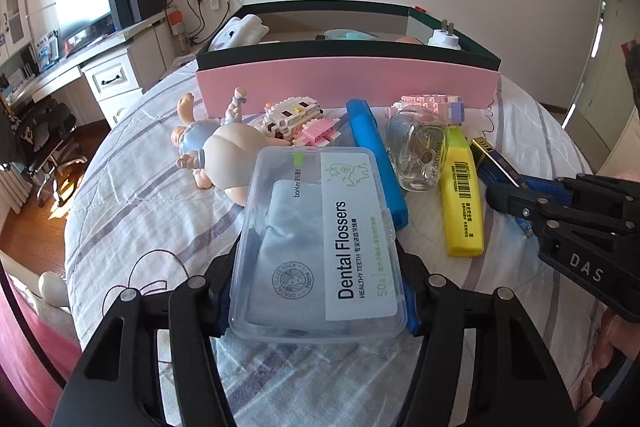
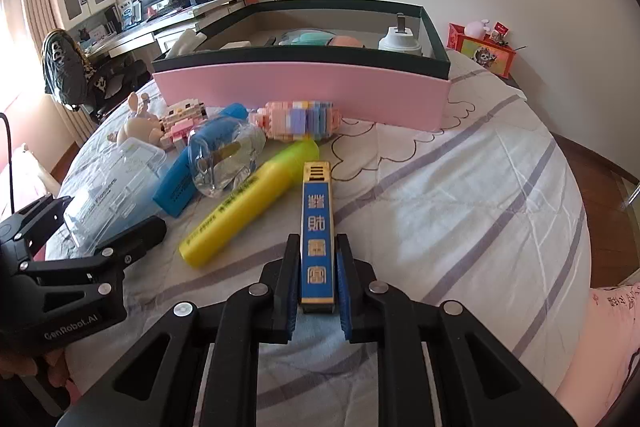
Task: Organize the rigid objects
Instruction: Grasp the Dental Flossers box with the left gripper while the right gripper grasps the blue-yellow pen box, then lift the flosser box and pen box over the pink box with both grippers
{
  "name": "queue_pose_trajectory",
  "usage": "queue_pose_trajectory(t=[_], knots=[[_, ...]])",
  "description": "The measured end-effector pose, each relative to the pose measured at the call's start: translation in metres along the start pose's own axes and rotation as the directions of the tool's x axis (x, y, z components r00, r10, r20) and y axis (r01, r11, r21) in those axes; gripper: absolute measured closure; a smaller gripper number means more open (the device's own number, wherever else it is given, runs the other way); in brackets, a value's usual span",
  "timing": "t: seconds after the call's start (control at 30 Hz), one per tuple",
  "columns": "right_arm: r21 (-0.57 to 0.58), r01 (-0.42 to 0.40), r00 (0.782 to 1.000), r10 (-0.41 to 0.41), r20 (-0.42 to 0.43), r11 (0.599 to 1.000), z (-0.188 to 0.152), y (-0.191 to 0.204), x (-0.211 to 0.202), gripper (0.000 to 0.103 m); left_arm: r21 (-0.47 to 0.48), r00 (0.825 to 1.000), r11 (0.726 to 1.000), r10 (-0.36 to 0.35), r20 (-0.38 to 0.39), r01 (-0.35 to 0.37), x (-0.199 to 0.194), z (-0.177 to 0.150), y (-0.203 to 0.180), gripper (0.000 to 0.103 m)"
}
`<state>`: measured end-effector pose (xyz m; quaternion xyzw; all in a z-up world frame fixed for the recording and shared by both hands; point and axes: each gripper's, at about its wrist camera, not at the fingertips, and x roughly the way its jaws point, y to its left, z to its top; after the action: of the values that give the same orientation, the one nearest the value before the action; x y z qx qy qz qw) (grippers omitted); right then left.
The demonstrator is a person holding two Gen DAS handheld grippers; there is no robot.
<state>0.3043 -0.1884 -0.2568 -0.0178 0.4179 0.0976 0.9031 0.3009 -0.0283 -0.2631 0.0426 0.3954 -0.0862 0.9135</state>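
On a striped bedspread (image 2: 460, 187), your left gripper (image 1: 316, 291) clamps a clear plastic box of dental flossers (image 1: 320, 239) between its blue pads, jaws held about half apart by the width of the box. Your right gripper (image 2: 318, 291) has its jaws drawn nearly together on a slim blue-and-gold case (image 2: 317, 227), which lies lengthwise between the fingers with its far end pointing at the storage box.

Just left of that case lies a yellow highlighter (image 2: 252, 203), and beside it a clear glass bottle (image 2: 224, 159) and a blue highlighter (image 1: 376, 163). Behind them, a pastel brick model (image 2: 298, 121) sits against the front wall of the pink box with the dark green rim (image 2: 304, 91); a second brick model (image 1: 296, 123) and a small doll (image 1: 216, 155) lie further left.

Inside the box, at its right end, a white plug adapter (image 2: 400, 39) stands upright, with a few pale items beside it that are too hidden to name.
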Motion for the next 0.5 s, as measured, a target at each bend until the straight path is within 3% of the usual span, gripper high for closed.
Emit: queue_pose_trajectory(t=[0.17, 0.3, 0.4, 0.5], knots=[[-0.031, 0.021, 1.000, -0.021, 0.011, 0.999, 0.007, 0.004, 0.007, 0.083, -0.017, 1.000, 1.000, -0.013, 0.027, 0.013, -0.008, -0.003, 0.003, 0.042], [0.008, -0.043, 0.998, 0.043, 0.045, 0.999, -0.004, -0.003, -0.005, 0.087, -0.043, 0.996, 0.998, -0.034, 0.077, 0.037, -0.028, -0.004, 0.005, 0.042], [0.053, -0.110, 0.987, 0.102, 0.126, 0.993, -0.012, -0.006, -0.027, 0.087, -0.049, 0.992, 0.998, -0.030, 0.126, 0.036, -0.048, -0.003, 0.004, 0.042], [0.066, -0.167, 0.962, 0.148, 0.231, 0.984, -0.018, -0.003, -0.057, 0.087, -0.080, 0.983, 0.997, -0.008, 0.183, 0.023, -0.073, -0.002, 0.004, 0.042]])
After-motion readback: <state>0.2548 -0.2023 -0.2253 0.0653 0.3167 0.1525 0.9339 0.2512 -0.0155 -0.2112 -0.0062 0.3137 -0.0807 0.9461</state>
